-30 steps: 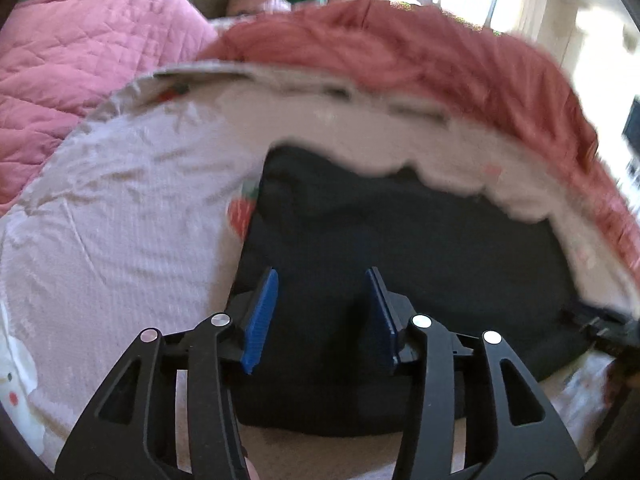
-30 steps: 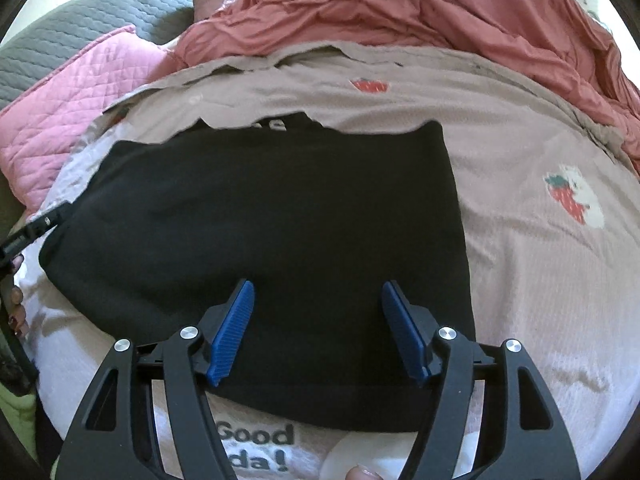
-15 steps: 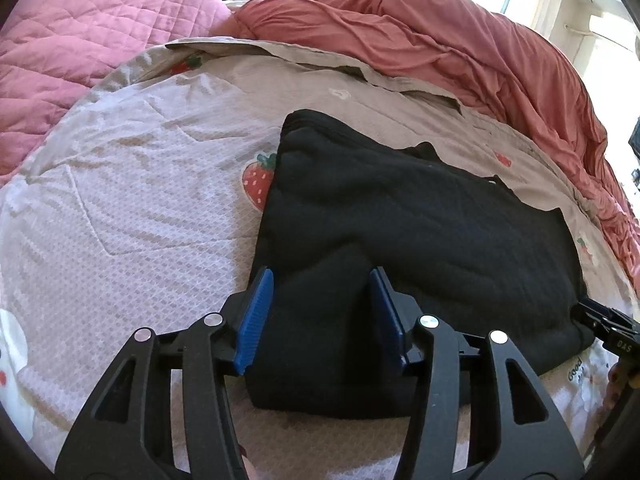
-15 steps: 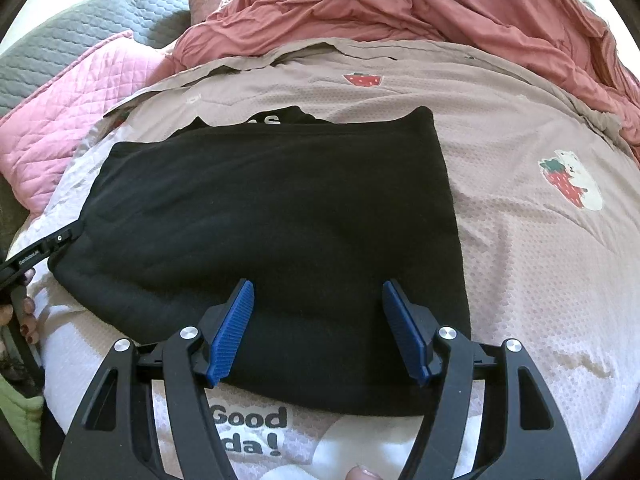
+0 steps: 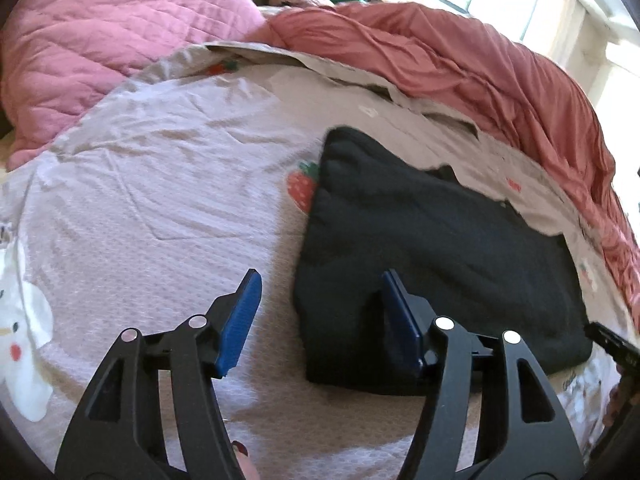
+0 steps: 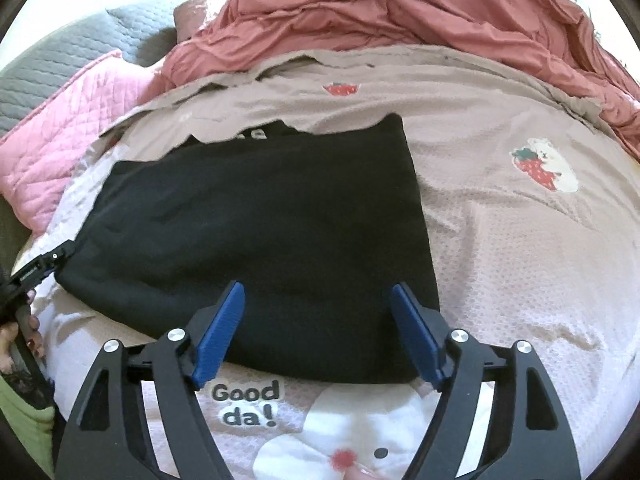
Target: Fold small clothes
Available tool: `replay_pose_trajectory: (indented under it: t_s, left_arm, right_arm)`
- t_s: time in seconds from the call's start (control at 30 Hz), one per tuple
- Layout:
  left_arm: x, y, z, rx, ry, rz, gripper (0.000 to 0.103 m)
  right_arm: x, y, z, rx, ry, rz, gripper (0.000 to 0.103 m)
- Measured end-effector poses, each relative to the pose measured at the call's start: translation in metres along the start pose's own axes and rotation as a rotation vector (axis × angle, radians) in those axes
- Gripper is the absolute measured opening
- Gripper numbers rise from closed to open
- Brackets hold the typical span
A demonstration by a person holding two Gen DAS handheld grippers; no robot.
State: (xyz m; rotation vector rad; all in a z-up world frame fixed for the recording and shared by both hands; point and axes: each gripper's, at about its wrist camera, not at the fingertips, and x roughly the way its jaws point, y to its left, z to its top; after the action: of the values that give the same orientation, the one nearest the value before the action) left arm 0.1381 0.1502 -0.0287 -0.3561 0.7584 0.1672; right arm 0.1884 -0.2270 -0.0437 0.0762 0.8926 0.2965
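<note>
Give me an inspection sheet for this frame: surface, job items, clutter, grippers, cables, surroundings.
Surface: bed sheet with strawberry prints, lightly wrinkled.
Job's things: black garment lying flat, folded.
Clutter: nothing seen.
Grippers: left gripper open, straddling the garment's left edge; right gripper open, over its near edge; neither holds anything.
Cables: nothing seen.
Surroundings: red duvet bunched behind; pink quilt and grey quilt on the left.

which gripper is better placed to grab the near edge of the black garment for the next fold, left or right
Right, probably. The right gripper is open with both fingers over the near edge of the black garment. The left gripper, also open, straddles the garment's left side edge, one finger over the bedsheet.
</note>
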Motion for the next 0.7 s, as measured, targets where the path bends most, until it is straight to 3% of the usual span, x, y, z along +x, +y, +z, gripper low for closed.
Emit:
replay_pose_trajectory:
  t_s: [0.07,0.33,0.43,0.53,0.7]
  left_arm:
    - [-0.004,0.005,0.002,-0.02,-0.018,0.008,0.063]
    - [-0.013,0.02,0.008,-0.058,-0.064,0.061,0.078]
    - [-0.016,0.023,0.009,-0.067,-0.073,0.068,0.079]
    - [-0.018,0.027,0.01,-0.077,-0.075,0.068,0.087]
    - [-0.019,0.033,0.013,-0.099,-0.081,0.066,0.089]
  right_arm:
    - [-0.005,0.004,0.001,-0.01,-0.012,0.004,0.078]
    - [-0.021,0.038,0.01,-0.077,-0.075,0.058,0.089]
    - [-0.026,0.054,0.011,-0.105,-0.093,0.079,0.091]
    - [-0.028,0.074,0.012,-0.146,-0.105,0.096,0.093]
    - [-0.02,0.109,0.012,-0.21,-0.106,0.135,0.094]
